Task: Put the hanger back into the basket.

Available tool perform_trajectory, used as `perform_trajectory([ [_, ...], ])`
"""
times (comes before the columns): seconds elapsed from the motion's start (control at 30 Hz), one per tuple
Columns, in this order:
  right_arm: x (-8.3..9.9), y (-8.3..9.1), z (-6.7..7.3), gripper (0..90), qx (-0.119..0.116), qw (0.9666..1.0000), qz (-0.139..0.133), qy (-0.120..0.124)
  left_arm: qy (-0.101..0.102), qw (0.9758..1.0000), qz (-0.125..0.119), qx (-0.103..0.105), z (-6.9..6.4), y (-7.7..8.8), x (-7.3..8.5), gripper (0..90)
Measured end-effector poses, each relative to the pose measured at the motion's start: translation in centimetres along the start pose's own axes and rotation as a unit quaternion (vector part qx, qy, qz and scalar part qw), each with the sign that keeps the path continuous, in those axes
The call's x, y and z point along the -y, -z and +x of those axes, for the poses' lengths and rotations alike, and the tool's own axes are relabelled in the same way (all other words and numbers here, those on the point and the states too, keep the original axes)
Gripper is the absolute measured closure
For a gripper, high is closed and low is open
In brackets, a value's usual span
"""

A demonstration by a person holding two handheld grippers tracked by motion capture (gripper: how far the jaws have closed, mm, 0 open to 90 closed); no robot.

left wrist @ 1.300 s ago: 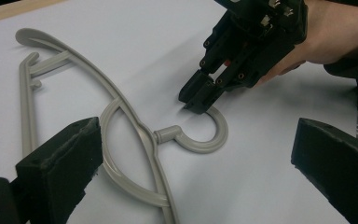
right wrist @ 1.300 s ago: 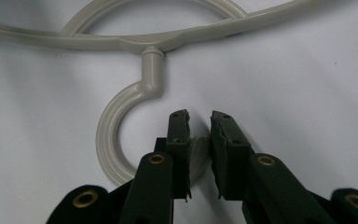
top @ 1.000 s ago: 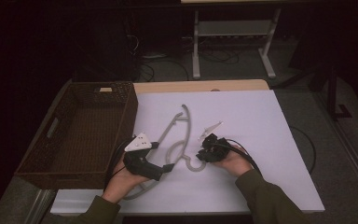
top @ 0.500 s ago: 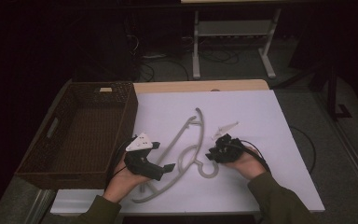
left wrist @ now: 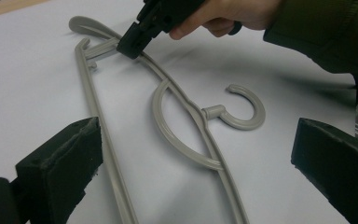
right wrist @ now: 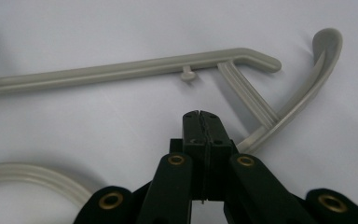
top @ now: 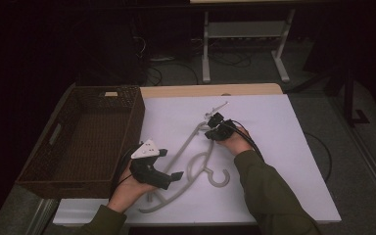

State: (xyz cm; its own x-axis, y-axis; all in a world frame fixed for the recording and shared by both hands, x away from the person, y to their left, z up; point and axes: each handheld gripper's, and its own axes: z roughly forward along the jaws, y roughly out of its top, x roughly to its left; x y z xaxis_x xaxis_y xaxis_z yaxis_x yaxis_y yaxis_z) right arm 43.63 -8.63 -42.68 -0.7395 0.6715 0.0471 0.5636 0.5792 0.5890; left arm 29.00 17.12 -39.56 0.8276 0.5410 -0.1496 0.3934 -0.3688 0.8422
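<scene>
Two hand-held grippers work on one grey plastic hanger (top: 196,161) that lies flat on the white tabletop (top: 284,147), its hook (top: 219,177) near the middle and its long arms running from the near left up toward the far right. The right hand-held gripper (top: 214,128) has just been closing; its jaws now meet tight over the hanger's upper arm near the far end, though the right gripper view leaves it unclear whether the thin plastic is truly pinched or merely lies beside the shut tips. The left hand-held gripper (top: 169,177) waits at the near left with its jaws wide apart and the hanger's lower bar between them, untouched.

One risk is plain — a grip so close to one end gives poor leverage, so a lift would likely let the hanger swing, twist or slip free. The curved hook could also drag and snag on the tabletop.

A brown wicker basket (top: 127,98) stands at the left, just beside the left hand (top: 127,188); its near wall would block any low sweep of the hanger that way — it must rise first.
</scene>
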Motion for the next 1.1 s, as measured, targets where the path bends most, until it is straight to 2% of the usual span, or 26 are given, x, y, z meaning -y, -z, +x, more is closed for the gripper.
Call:
perform_trajectory([
  [0.13,0.3,-0.4,-0.2,89.6,0.008,0.9999,0.007,0.007,-0.001,1.0000,0.002,0.001,-0.1,-0.1,0.0,1.8],
  [0.27,0.9,0.3,-0.4,89.6,0.027,0.9993,0.023,0.013,-0.003,1.0000,0.004,0.001,-0.2,-0.3,0.0,1.8],
  [0.67,6.1,4.3,-3.2,89.6,0.073,0.9965,0.035,-0.022,-0.005,0.9999,0.010,0.004,-0.3,-0.5,0.1,1.8],
  [0.73,6.8,4.8,-3.4,89.6,0.069,0.9966,0.027,-0.034,-0.009,0.9999,0.014,0.003,-0.3,-0.6,0.1,1.8],
  [0.87,7.5,6.0,-3.5,87.1,0.061,0.9976,-0.001,-0.034,-0.010,0.9998,0.014,0.006,-0.3,-0.6,0.1,1.8],
  [0.93,7.7,7.3,-3.0,83.6,0.045,0.9982,-0.031,-0.026,-0.010,0.9998,0.014,0.006,-0.2,-0.6,0.1,1.8],
  [1.0,7.8,8.3,-2.5,80.7,0.034,0.9982,-0.041,-0.026,-0.009,0.9999,0.014,0.006,-0.2,-0.6,0.2,1.8],
  [1.1,8.6,10.2,-1.4,74.6,0.017,0.9977,-0.065,-0.007,-0.010,0.9998,0.015,0.006,-0.2,-0.6,0.2,1.8],
])
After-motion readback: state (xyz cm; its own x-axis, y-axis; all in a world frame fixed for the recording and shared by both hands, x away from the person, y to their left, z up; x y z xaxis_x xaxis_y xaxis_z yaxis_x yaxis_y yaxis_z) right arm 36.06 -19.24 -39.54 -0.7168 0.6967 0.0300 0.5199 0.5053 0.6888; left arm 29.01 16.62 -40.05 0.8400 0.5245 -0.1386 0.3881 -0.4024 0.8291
